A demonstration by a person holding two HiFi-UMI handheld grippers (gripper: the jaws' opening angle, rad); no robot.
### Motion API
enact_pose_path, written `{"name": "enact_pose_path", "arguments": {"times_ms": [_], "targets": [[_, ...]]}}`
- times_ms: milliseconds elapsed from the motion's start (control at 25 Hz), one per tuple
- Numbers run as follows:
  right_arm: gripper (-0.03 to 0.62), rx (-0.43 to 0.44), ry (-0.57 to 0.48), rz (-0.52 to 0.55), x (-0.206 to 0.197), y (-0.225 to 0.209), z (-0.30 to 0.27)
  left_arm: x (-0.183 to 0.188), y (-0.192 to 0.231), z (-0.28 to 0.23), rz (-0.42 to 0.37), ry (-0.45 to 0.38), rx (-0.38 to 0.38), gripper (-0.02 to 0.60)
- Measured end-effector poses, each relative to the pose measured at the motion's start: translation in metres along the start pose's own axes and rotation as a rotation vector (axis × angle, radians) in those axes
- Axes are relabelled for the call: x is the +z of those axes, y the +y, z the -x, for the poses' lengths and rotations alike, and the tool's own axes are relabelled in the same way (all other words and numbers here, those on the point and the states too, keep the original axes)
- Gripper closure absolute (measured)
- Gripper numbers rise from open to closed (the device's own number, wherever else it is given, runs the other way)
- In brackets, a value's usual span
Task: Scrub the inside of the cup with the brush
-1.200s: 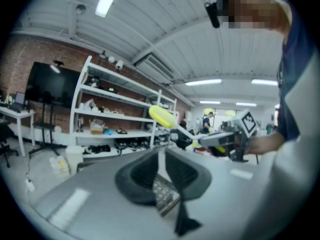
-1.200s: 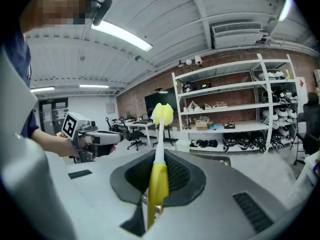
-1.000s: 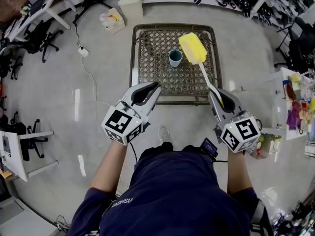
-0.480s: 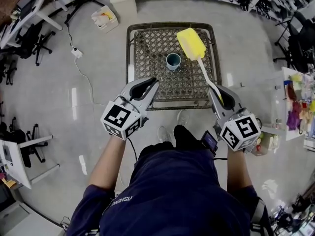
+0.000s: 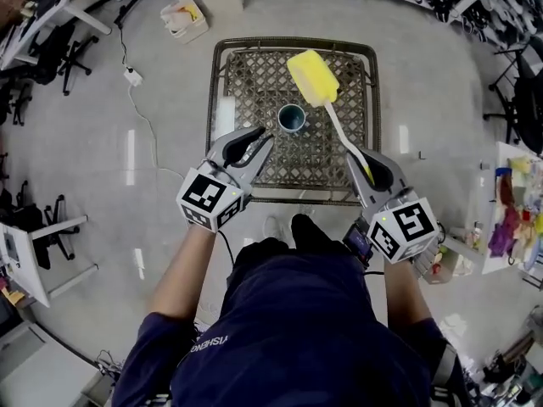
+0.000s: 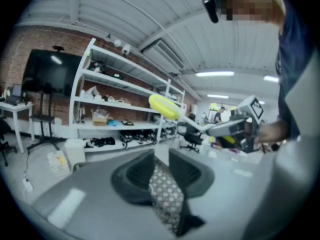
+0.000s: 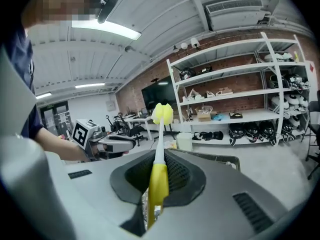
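A small teal cup (image 5: 291, 118) stands upright near the middle of the wire-mesh table (image 5: 254, 83). My right gripper (image 5: 366, 163) is shut on the yellow handle (image 7: 159, 184) of the brush. The brush's white stem runs forward to the yellow sponge head (image 5: 312, 78), which hangs above the table just past the cup on its right. My left gripper (image 5: 265, 134) hovers over the table's near left part, short of the cup. Its jaws have just been opening and stand a little apart (image 6: 161, 156), with only the mesh showing through the gap.
A white box (image 5: 187, 17) sits on the floor beyond the table's left corner. A power strip with a cable (image 5: 133, 76) lies to the left. Office chairs stand at the far left, a cluttered white table (image 5: 509, 210) at the right, and shelves behind.
Both grippers have moved forward toward the table, and the person has stepped closer. The sponge head now hangs nearer the cup. The left jaws show a small gap.
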State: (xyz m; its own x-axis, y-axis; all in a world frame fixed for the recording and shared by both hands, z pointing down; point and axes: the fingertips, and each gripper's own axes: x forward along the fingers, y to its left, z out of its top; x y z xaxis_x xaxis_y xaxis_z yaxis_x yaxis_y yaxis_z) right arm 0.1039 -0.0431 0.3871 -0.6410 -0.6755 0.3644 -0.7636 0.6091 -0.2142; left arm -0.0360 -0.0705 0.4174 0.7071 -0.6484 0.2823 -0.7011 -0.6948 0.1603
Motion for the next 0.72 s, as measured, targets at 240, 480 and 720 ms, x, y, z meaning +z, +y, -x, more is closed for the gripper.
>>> {"name": "enact_pose_path", "arguments": {"times_ms": [240, 480, 720], "targets": [[0.565, 0.06, 0.065, -0.015, -0.014, -0.034, -0.026, -0.054, 0.023, -0.043, -0.018, 0.091, 0.034, 0.358], [0.565, 0.07, 0.134, -0.044, -0.036, -0.06, -0.039, -0.123, 0.041, -0.083, -0.03, 0.187, 0.035, 0.244], [0.565, 0.046, 0.187, -0.062, -0.059, -0.072, -0.053, -0.186, 0.059, -0.11, -0.032, 0.278, -0.003, 0.198]]}}
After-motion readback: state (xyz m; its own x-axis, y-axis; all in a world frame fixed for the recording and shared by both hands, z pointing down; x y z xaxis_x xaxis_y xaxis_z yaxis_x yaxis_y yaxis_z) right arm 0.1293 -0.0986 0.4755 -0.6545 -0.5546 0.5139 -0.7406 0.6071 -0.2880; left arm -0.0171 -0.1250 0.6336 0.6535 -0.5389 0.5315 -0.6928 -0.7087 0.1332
